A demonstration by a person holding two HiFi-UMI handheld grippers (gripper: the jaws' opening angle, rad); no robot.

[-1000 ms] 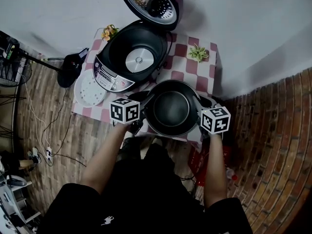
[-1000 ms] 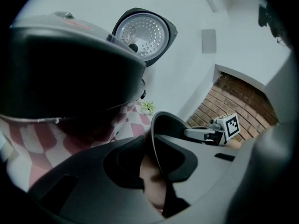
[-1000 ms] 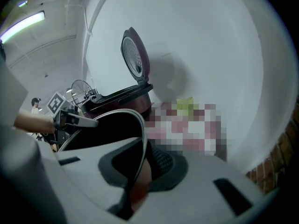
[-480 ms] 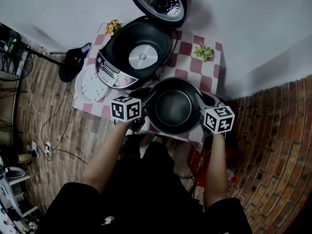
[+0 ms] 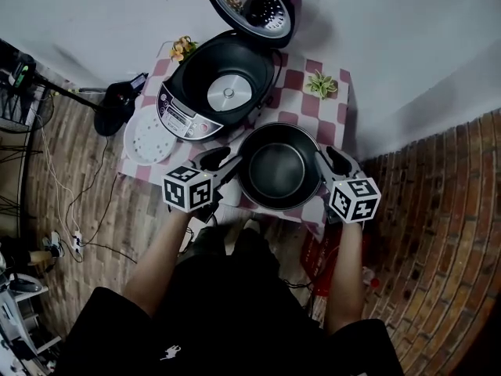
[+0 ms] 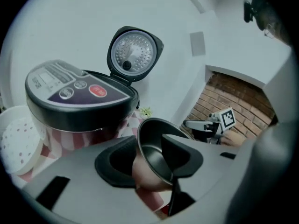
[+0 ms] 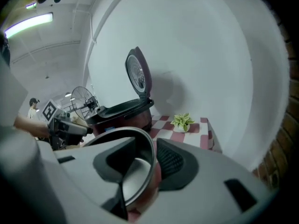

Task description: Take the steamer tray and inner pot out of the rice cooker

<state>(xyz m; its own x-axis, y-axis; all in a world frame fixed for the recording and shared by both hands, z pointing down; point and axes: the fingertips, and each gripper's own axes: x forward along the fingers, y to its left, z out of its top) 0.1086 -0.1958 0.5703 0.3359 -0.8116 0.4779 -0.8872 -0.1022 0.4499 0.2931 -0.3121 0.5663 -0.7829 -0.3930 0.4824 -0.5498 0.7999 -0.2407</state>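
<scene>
A counter (image 5: 333,114) in pink-and-white checks sits at upper centre against a white wall (image 5: 407,30). A small green plant (image 5: 320,84) stands at its upper right corner and yellow flowers (image 5: 182,48) at its upper left. Brick floor (image 5: 438,233) surrounds it.

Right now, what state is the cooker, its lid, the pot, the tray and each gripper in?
Rice cooker: empty, heating plate bare.
Lid: open, tipped back.
Inner pot: out, upright on the table, empty.
Steamer tray: out, lying beside the cooker.
Left gripper: open, jaws just been opening, pot rim between them.
Right gripper: open, jaws just been opening, pot rim between them.
</scene>
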